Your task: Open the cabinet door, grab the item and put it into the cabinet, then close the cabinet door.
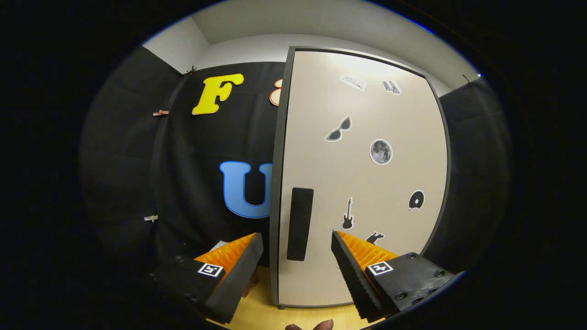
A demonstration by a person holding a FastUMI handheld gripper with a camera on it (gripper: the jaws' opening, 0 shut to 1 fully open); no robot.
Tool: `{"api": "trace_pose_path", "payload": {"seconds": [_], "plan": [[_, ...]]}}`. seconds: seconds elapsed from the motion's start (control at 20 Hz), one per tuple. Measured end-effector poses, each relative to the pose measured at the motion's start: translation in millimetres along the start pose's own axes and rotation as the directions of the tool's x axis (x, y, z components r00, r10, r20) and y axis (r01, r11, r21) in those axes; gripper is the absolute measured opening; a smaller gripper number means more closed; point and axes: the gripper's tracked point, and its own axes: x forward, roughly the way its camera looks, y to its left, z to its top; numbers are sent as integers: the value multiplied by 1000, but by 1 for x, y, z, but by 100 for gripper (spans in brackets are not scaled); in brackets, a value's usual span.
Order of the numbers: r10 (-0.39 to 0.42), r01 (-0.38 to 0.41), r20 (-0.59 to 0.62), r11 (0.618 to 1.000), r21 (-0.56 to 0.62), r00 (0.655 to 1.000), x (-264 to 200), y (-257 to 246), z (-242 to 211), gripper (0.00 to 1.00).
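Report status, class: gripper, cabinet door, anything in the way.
Gripper open, fingers either side of the dark handle, not touching. Cabinet door shut, stickers on front. Nothing between fingers and handle.

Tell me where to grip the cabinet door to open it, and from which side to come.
Grip the dark vertical handle near the left edge of the cabinet door. It is tall and narrow, so come straight on with one finger on each side of it. The gripper is open and already straddles the handle's lower part; likely it needs only to move forward, close, then pull.
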Motion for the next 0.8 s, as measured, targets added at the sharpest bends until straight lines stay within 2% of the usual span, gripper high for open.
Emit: {"api": "trace_pose_path", "payload": {"seconds": [0.5,0.55,0.6,0.7,0.8], "plan": [[-57,57,-43,998,-13,997,49,-2,-24,98],[-65,65,-42,998,-15,997,54,-4,-23,95],[-66,65,-35,998,-9,997,58,-4,-19,90],[-76,77,-5,997,31,997,65,-8,-4,68],[-59,63,-47,994,91,997,72,-4,-4,49]]}}
